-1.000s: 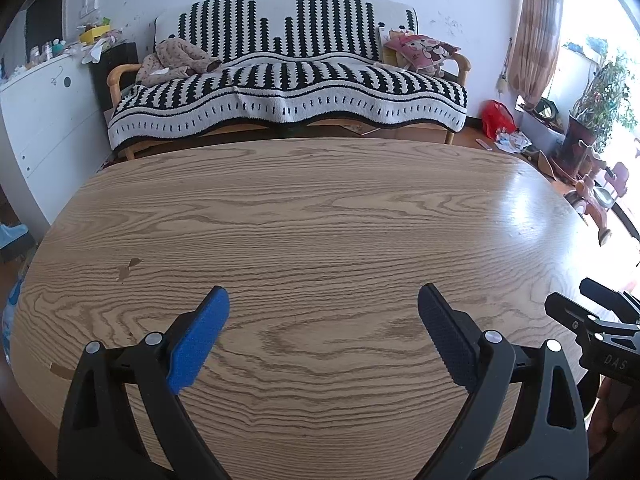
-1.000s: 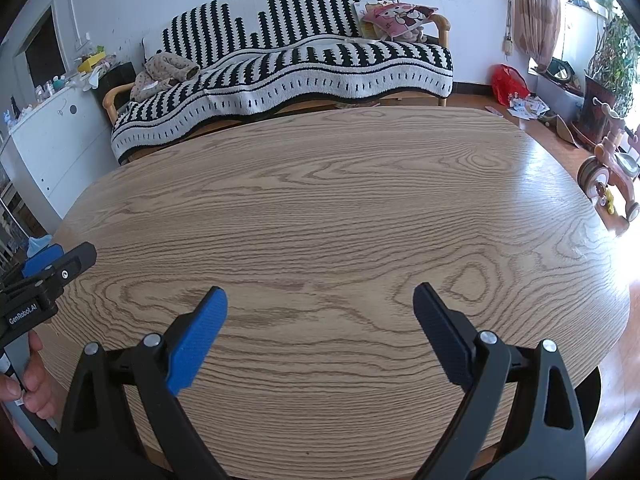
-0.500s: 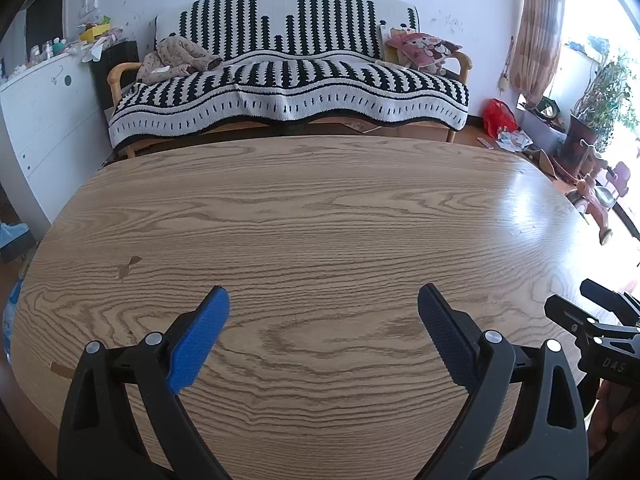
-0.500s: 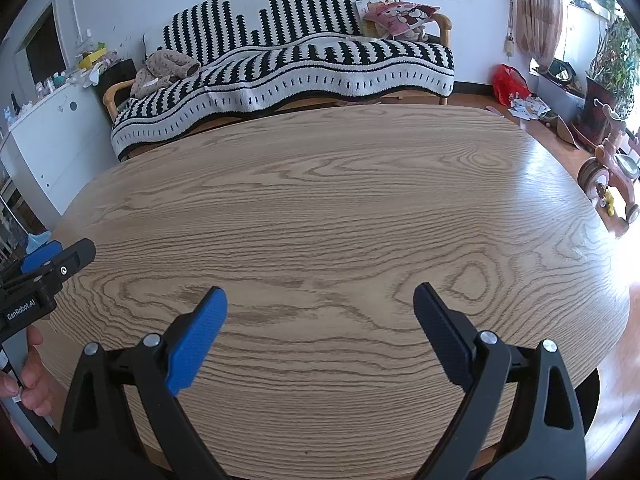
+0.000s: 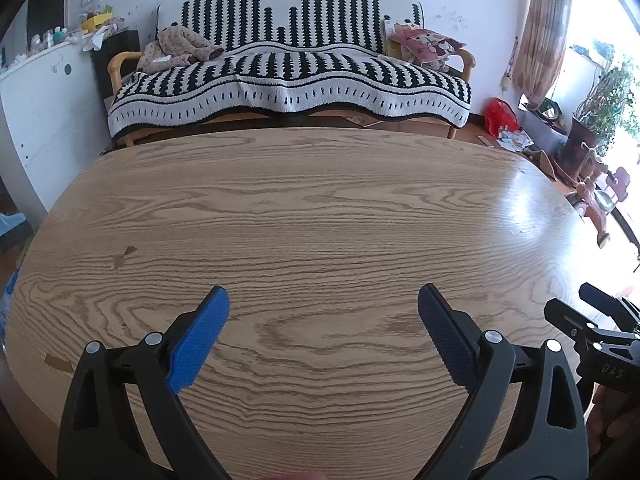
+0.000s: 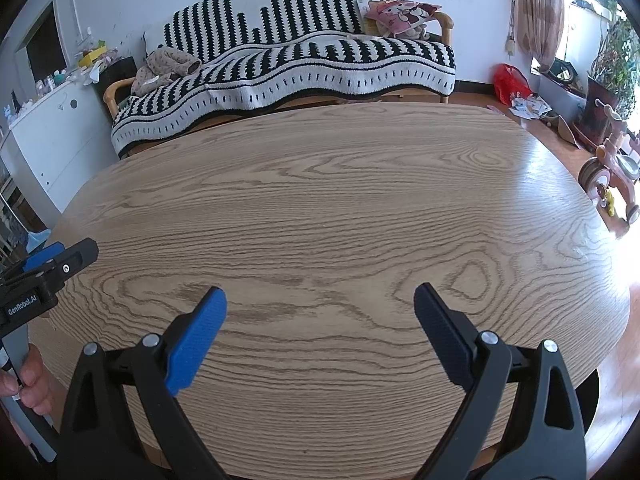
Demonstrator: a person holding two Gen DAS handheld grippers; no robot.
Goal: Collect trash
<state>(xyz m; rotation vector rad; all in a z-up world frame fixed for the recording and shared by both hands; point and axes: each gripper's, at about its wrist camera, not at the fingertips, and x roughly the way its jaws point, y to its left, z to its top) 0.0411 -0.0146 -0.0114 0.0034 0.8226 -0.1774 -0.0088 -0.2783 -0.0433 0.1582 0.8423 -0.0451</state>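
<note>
The left gripper (image 5: pixel 323 300) hangs over the wooden worktop (image 5: pixel 320 216) with its jaws spread wide and nothing between them; only bare wood grain shows in the gap. The right gripper (image 6: pixel 320 300) is the same: jaws wide, holding nothing, above the worktop (image 6: pixel 340 208). The two sit side by side, each showing at the edge of the other's view, the right gripper (image 5: pixel 600 332) to the right of the left jaws and the left gripper (image 6: pixel 44 276) to the left of the right jaws.

No trash can be made out on the worktop in either view. Ahead of both jaws, past the far edge, stands a sofa (image 5: pixel 288 80) under a black-and-white striped cover, with a pink cushion (image 5: pixel 424 42) at its right end and a bundle of clothing (image 5: pixel 176 50) at its left. Ahead and to the right of the jaws, on the floor, lie a red bag (image 5: pixel 500 116) and scattered papers (image 5: pixel 512 138). A small dark scuff (image 5: pixel 122 256) marks the wood ahead-left of the left jaws.
</note>
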